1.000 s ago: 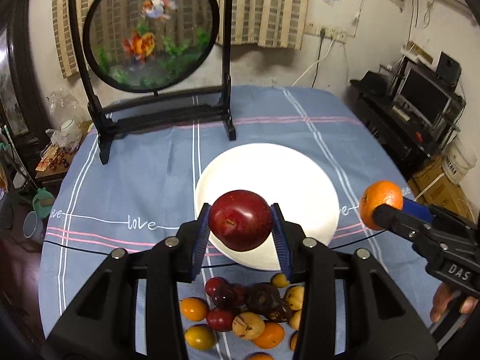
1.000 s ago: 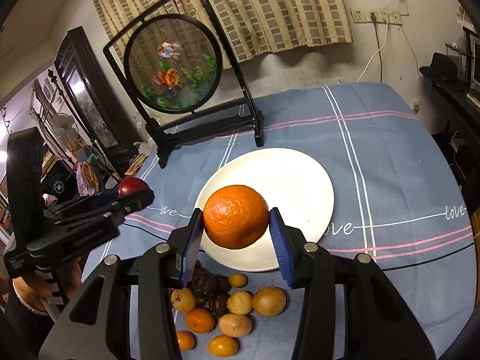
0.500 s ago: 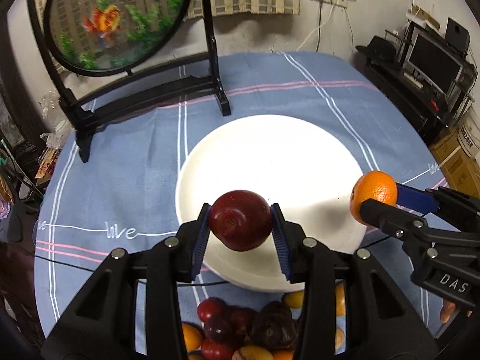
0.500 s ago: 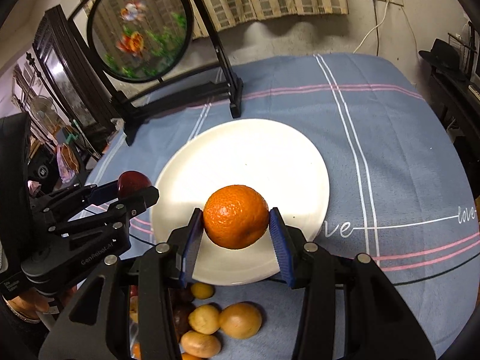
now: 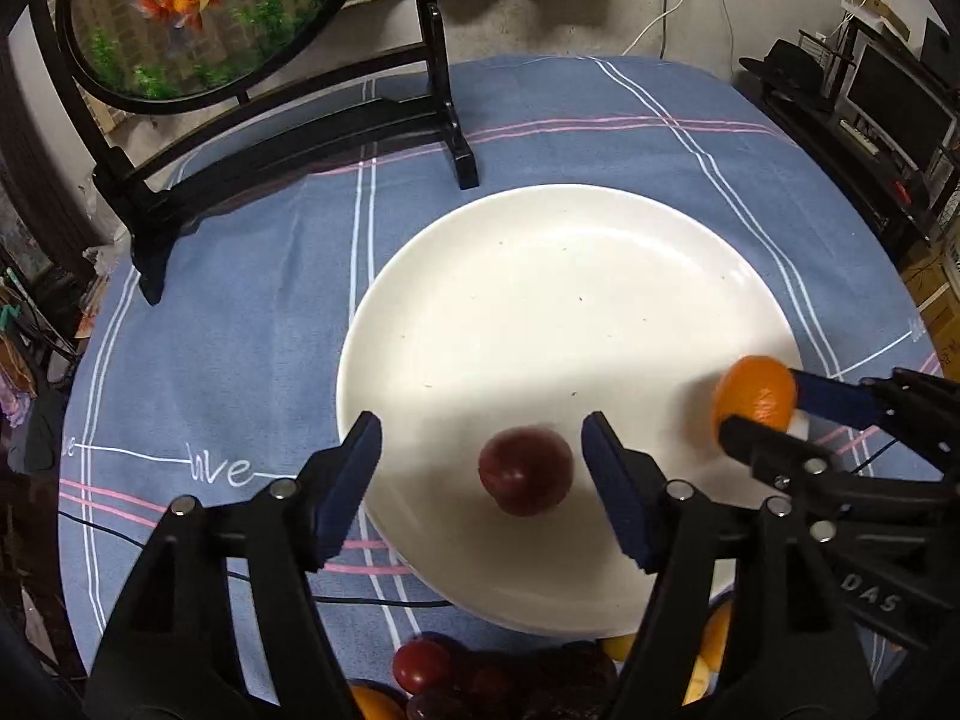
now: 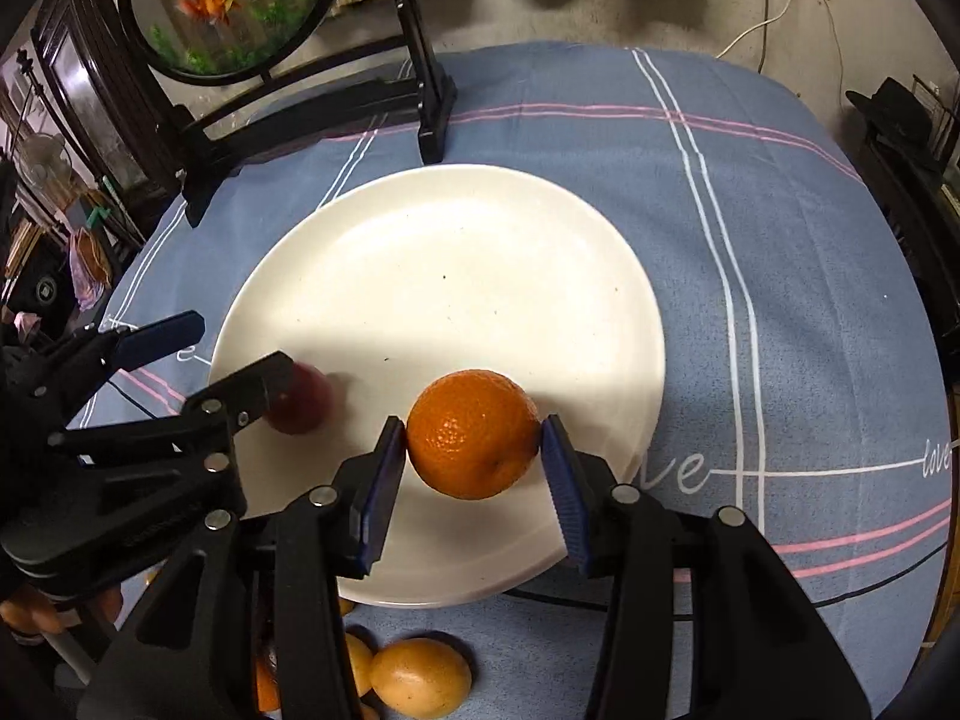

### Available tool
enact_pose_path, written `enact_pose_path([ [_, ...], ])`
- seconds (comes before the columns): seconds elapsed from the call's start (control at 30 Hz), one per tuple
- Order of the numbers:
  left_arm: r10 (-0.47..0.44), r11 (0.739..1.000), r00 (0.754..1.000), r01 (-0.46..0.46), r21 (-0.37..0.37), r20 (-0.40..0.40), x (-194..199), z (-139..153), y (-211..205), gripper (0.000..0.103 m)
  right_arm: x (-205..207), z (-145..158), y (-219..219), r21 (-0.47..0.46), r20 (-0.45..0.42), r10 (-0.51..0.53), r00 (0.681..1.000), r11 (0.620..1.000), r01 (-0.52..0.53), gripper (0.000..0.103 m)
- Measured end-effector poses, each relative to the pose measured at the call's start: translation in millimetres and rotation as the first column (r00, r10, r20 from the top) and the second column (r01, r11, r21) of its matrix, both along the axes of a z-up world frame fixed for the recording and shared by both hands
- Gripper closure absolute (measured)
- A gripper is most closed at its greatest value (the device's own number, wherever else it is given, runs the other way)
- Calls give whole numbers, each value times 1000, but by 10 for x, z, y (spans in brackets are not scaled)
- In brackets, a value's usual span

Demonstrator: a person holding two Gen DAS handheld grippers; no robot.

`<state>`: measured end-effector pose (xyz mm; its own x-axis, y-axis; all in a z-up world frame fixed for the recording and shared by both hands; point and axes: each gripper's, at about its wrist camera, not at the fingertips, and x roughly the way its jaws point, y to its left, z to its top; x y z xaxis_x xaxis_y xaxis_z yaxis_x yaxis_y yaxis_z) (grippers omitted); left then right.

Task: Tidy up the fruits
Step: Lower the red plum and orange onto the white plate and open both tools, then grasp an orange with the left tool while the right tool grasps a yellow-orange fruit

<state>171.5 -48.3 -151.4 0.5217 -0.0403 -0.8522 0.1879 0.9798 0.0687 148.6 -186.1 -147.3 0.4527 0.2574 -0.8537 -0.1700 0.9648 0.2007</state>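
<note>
A dark red plum-like fruit (image 5: 525, 471) lies blurred on the near part of the white plate (image 5: 540, 300). My left gripper (image 5: 480, 429) hangs just over it, its jaws opening, both blue pads clear of the fruit. In the right wrist view the same fruit (image 6: 303, 405) shows half hidden behind a left finger. My right gripper (image 6: 474, 438) holds an orange (image 6: 474, 414) between its pads low over the plate's (image 6: 450, 252) near right rim; its jaws are starting to open, with the pads still touching the peel.
A round goldfish screen on a black stand (image 5: 288, 132) stands behind the plate on the blue cloth. Several loose fruits (image 5: 420, 666) lie in a pile at the near edge. A thin black cable (image 5: 384, 602) runs under the plate's front. Dark furniture stands to the right.
Both grippers came down and forward toward the plate. The left jaws spread apart and let the red fruit go onto the plate. The orange stays between the right pads.
</note>
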Motion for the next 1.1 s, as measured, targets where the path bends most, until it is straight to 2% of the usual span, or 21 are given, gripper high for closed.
enact_pose_path([
  [0.07,13,1000,1000,-13,3,2,-2,9,43,32,-27,58,-24,2,37,-9,999,1000,9,35],
  [0.1,17,1000,1000,-17,-1,0,-8,16,69,32,-50,107,-35,2,72,-16,997,1000,16,34],
  [0.23,42,999,999,-42,-26,23,-111,144,208,32,-126,249,-47,-6,110,-9,994,1000,10,34],
  [0.3,42,999,997,-40,-30,59,-253,272,304,32,-284,351,-129,48,128,-20,992,999,14,34],
  [0.4,35,999,992,-33,-19,121,-522,437,472,23,-696,413,-261,114,135,-22,991,994,7,34],
  [0.5,28,1000,990,-27,-9,135,-809,490,629,23,-1137,309,-227,78,108,26,994,996,-35,34],
  [0.7,41,999,996,-40,-15,78,-1371,353,860,23,-1828,-94,168,32,1,179,984,983,-179,34],
  [0.83,61,998,997,-60,-36,36,-1666,243,991,23,-1897,-278,394,15,-39,194,980,981,-194,34],
  [1.0,60,998,998,-59,-34,19,-1945,153,1082,23,-1798,-462,431,63,-105,121,987,991,-114,35],
  [1.1,34,999,999,-34,-33,7,-2053,97,1055,23,-1823,-504,485,59,-89,131,987,990,-126,45],
])
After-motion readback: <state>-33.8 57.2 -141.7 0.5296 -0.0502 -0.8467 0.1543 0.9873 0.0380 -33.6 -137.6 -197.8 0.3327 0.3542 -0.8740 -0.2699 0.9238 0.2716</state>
